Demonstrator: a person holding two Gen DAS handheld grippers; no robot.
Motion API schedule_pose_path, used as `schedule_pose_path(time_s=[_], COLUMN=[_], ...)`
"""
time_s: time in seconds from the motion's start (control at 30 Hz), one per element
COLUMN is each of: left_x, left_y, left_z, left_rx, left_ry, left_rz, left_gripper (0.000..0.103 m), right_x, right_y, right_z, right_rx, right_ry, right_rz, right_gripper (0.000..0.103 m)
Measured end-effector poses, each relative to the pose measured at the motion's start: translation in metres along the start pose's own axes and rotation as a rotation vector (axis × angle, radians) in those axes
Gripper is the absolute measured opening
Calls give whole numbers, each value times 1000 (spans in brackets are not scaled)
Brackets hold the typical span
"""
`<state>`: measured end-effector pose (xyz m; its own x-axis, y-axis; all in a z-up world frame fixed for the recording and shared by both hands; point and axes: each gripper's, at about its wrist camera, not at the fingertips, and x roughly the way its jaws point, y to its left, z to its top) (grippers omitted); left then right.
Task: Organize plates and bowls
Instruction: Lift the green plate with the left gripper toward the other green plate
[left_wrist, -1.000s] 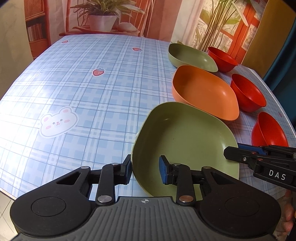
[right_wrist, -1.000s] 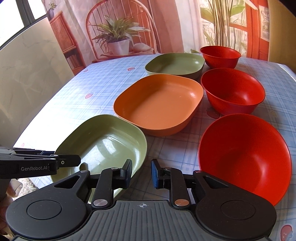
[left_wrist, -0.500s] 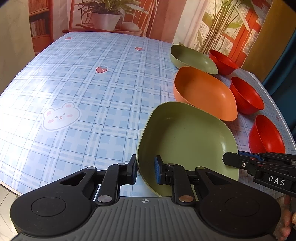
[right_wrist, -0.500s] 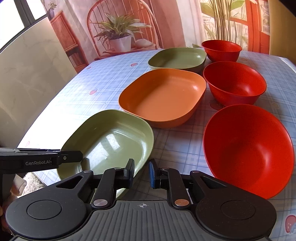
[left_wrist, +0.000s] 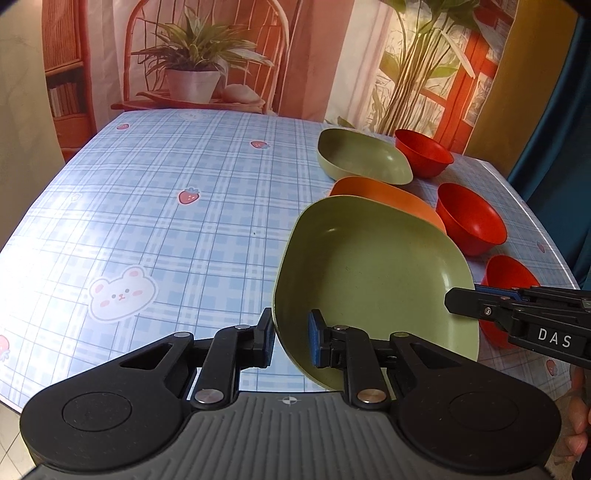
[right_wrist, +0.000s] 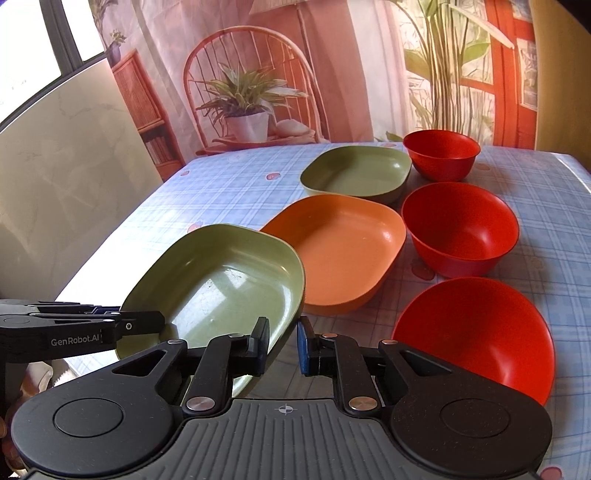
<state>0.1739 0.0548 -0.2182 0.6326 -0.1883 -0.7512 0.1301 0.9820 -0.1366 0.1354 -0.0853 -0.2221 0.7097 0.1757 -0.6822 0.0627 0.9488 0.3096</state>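
My left gripper (left_wrist: 291, 338) is shut on the near rim of a green plate (left_wrist: 373, 273) and holds it lifted and tilted, partly over the orange plate (left_wrist: 399, 199). In the right wrist view the green plate (right_wrist: 221, 284) overlaps the orange plate (right_wrist: 340, 251), and the left gripper's fingers (right_wrist: 144, 325) clamp its left rim. My right gripper (right_wrist: 282, 345) is nearly closed and holds nothing, just right of the green plate's rim. A second green plate (right_wrist: 358, 173) lies at the back. Three red bowls (right_wrist: 476, 332) (right_wrist: 460, 229) (right_wrist: 441, 153) stand in a row on the right.
The table (left_wrist: 177, 221) has a blue checked cloth with bear and strawberry stickers. A wall panel (right_wrist: 66, 206) stands at its left side. A printed backdrop with a chair and a potted plant (left_wrist: 195, 74) hangs behind the far edge.
My left gripper closed on the green plate's rim and lifted it up and forward, so that it now overlaps the orange plate. My right gripper narrowed a little.
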Motion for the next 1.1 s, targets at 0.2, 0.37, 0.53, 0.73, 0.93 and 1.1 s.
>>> schedule_pose_path(time_s=[0.2,0.37,0.53,0.73,0.93,1.1], left_x=[8,27,46,67,81,85], left_y=[-15,-25,-27,-31,-31,-33], left_z=[26,43,52,69,76,76], left_rx=[28,53,63,95,110,125], left_ry=[-14,0,42,65,88,104], left_rz=[-35,-49,-46,-35,-27,-28], left_gripper=[20,20,20,20,21,21], right_x=[0,8,25,48,63,66], right_y=[-15,-32,-44,-59,-66,-70], right_z=[18,36,45,51,57,60], right_rx=[6,10,15,31,20,17], right_ry=[-29,-42,-31,-1,16,13], right_rz=[-30,-55,-73,-84,-92,-97], right_gripper=[15,15,15,15,15,15])
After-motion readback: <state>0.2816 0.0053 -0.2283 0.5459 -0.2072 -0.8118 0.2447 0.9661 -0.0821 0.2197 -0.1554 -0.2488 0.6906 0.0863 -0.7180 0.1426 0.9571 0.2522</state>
